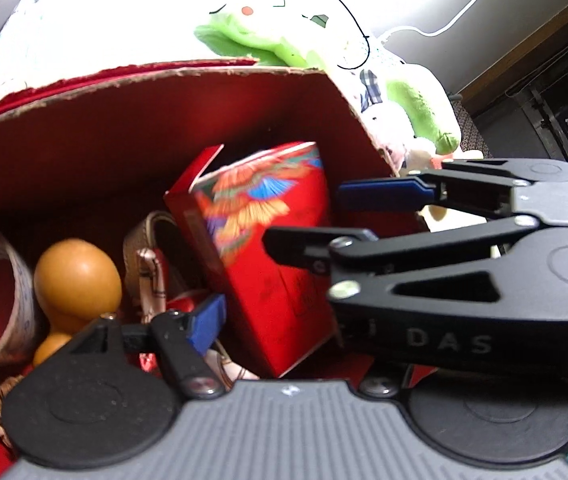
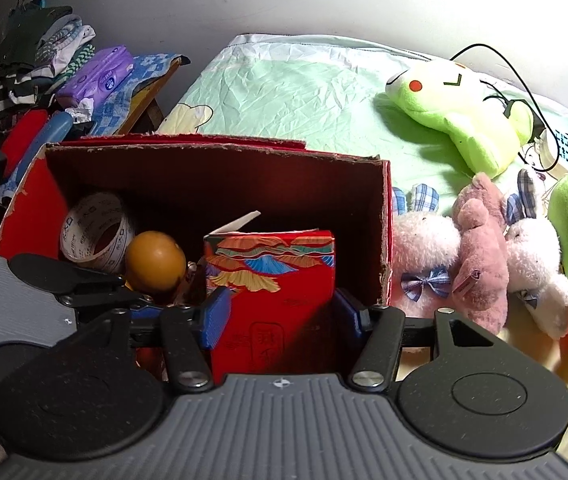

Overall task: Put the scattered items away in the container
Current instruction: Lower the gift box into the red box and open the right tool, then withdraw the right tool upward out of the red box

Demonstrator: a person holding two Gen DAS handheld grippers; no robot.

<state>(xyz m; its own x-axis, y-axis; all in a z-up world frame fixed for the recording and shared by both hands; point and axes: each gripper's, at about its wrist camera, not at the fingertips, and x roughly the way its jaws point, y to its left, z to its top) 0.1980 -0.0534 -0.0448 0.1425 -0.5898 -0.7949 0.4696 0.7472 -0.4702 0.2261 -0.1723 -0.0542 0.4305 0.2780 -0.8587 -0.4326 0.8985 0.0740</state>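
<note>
A red cardboard box [image 2: 219,168] sits on a bed; it also shows in the left wrist view [image 1: 123,120]. Inside it are a tape roll [image 2: 93,232], a brown gourd [image 2: 155,260], a strap [image 1: 151,264] and a red patterned carton [image 2: 275,296], which stands upright. My right gripper [image 2: 279,312] is closed on the red carton, one blue pad on each side. In the left wrist view the carton [image 1: 267,248] stands between my left gripper's blue pads [image 1: 207,320], which are wide apart. The right gripper's fingers [image 1: 304,248] reach in from the right there.
Plush toys lie right of the box: a green frog [image 2: 460,112], two white bunnies [image 2: 424,256] and a pink pig [image 2: 480,252]. A power strip [image 2: 564,152] with cables lies at the far right. Folded clothes [image 2: 43,52] pile up at the left.
</note>
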